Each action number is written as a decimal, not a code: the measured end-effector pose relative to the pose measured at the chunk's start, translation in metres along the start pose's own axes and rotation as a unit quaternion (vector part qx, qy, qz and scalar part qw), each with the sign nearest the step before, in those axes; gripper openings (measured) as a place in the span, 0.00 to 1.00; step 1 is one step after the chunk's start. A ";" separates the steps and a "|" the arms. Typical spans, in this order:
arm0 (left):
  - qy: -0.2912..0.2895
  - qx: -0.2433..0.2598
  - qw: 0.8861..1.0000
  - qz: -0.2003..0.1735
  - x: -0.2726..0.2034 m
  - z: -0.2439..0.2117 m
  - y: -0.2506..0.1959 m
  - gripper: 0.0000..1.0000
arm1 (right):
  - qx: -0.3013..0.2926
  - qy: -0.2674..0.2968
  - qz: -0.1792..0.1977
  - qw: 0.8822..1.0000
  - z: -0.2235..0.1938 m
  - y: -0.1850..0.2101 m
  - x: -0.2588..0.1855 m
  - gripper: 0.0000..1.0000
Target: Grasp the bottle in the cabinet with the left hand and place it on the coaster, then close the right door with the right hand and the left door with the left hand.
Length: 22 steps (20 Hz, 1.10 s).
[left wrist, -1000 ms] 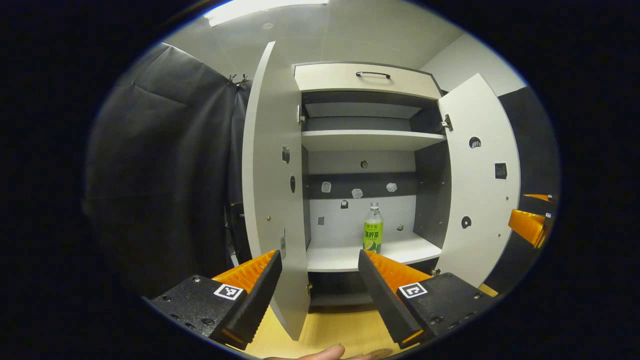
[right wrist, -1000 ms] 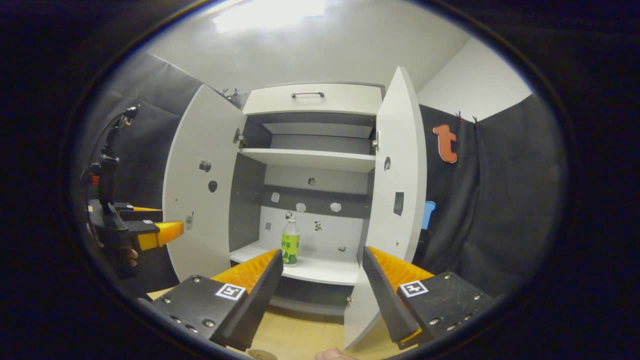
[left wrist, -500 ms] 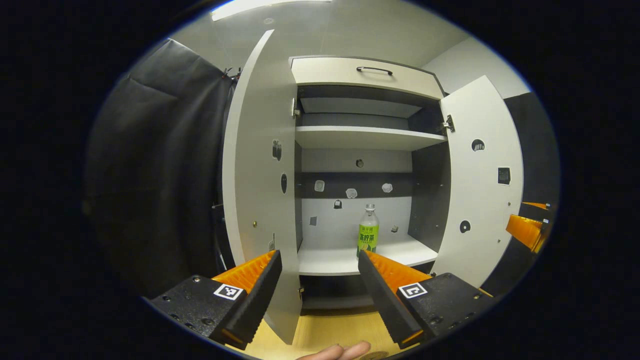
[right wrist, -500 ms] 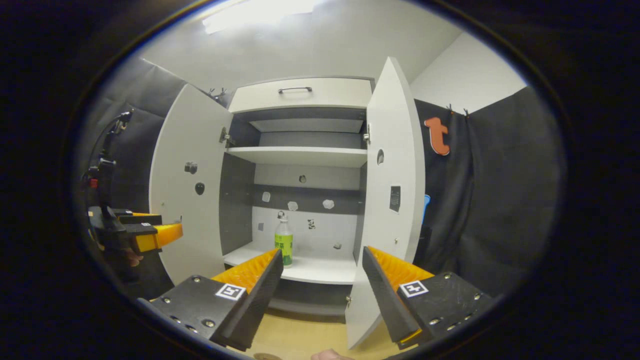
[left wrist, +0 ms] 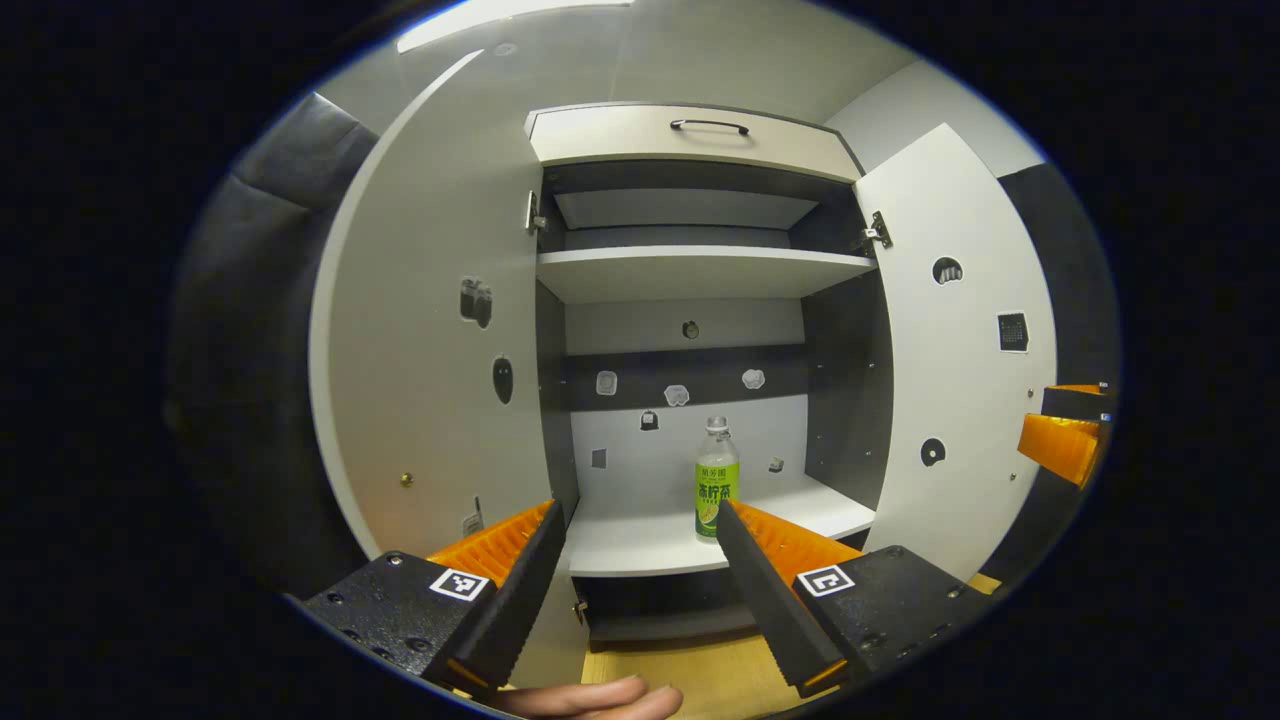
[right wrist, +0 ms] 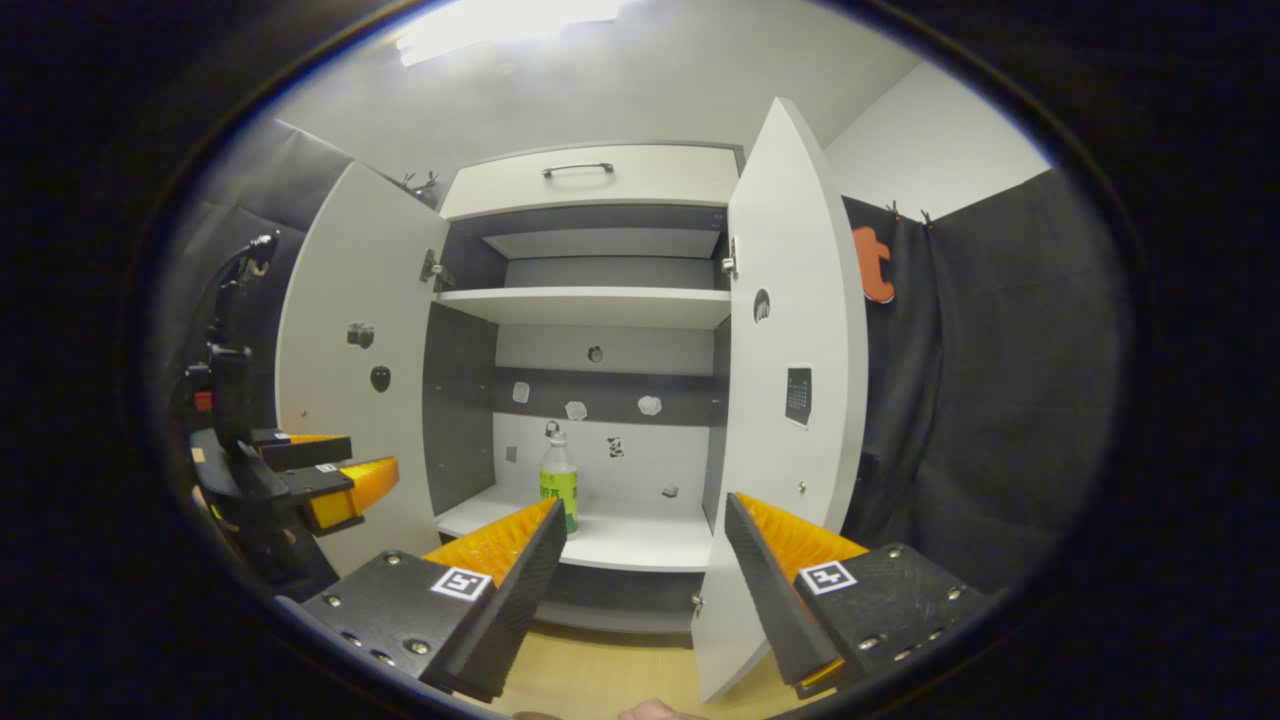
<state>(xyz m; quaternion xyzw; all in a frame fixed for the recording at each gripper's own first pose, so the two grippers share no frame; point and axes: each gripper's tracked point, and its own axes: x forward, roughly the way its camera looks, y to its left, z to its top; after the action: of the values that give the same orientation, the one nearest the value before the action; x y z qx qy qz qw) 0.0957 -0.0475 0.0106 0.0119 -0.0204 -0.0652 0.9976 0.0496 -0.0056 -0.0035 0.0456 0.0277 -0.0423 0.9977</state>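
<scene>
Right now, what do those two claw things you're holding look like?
Both the left gripper and right gripper have two wedge-shaped, ridged fingers on bolted plates, each plate carrying a square black-and-white tag. A cable rises from the left one's black handle.

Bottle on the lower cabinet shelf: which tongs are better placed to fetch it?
Left. The left tongs are open, and the bottle stands just beyond their span; from the right tongs it sits off-centre.
</scene>
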 end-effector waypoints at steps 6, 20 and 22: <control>0.010 -0.009 1.000 -0.028 0.060 -0.013 -0.029 0.96 | 0.011 -0.001 -0.020 1.000 0.008 -0.009 0.013 0.96; 0.020 -0.034 0.997 -0.067 0.212 -0.059 -0.080 0.97 | -0.005 0.025 -0.055 0.998 -0.004 -0.021 0.015 0.93; 0.026 -0.037 0.997 -0.066 0.229 -0.068 -0.083 0.97 | -0.007 0.011 -0.061 0.998 0.003 -0.025 0.013 0.93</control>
<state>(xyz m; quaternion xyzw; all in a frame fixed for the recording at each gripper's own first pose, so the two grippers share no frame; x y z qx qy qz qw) 0.3149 -0.1578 -0.0505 -0.0224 0.0087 -0.1314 0.9910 0.0606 -0.0317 -0.0033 0.0372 0.0416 -0.1024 0.9932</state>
